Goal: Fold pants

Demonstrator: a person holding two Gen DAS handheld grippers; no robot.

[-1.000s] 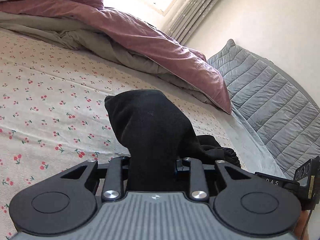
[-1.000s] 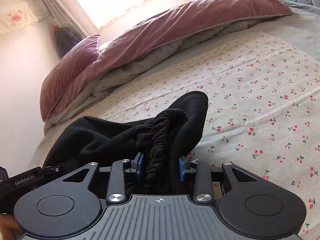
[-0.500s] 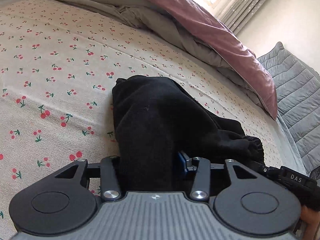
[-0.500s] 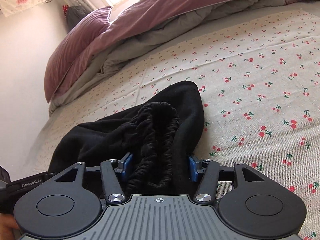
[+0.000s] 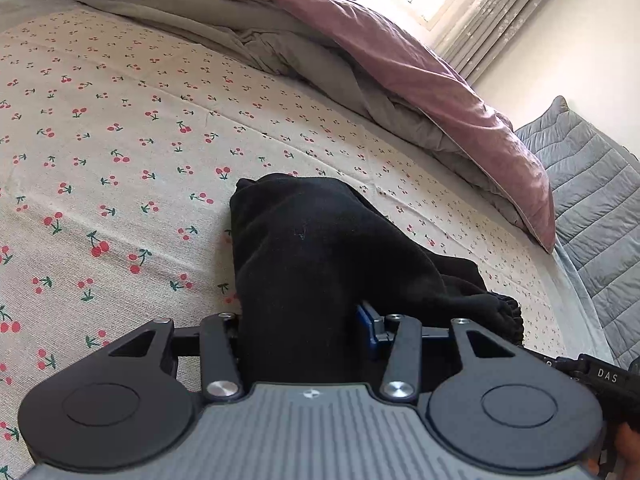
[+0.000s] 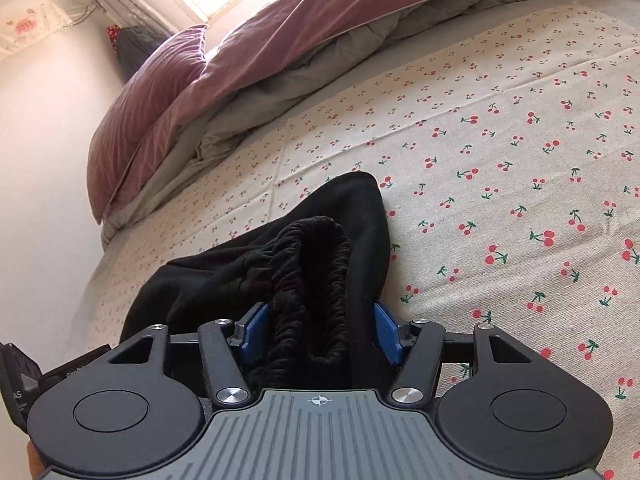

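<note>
Two grippers sit low over a bed, each with black pants [image 5: 316, 264] bunched between its fingers. On the left gripper [image 5: 300, 332] the cloth covers the near-side pad completely; only the blue pad [image 5: 366, 326] on the far side shows, with a thin gap beside the fabric, so I cannot tell whether the cloth is pinched or merely lying there. The right gripper [image 6: 320, 332] has its jaws opening: both blue pads [image 6: 386, 330] are visible, and the gathered elastic waistband [image 6: 308, 280] lies loose between them, with a gap at the left pad. The pants [image 6: 256, 276] rest on the cherry-print sheet [image 5: 120, 152] just ahead of both tools, their lower part hidden under the gripper bodies. A sliver of a hand [image 5: 624, 446] shows at the bottom right corner of the left view, mostly cut off. Ahead and to the outer side of each tool the sheet [image 6: 520, 160] lies flat and open. Farther ahead a rumpled mauve and grey duvet [image 5: 400, 64] closes off the space, and a grey quilted cover [image 5: 592, 200] lies beyond the bed's edge to the right of the left gripper.
</note>
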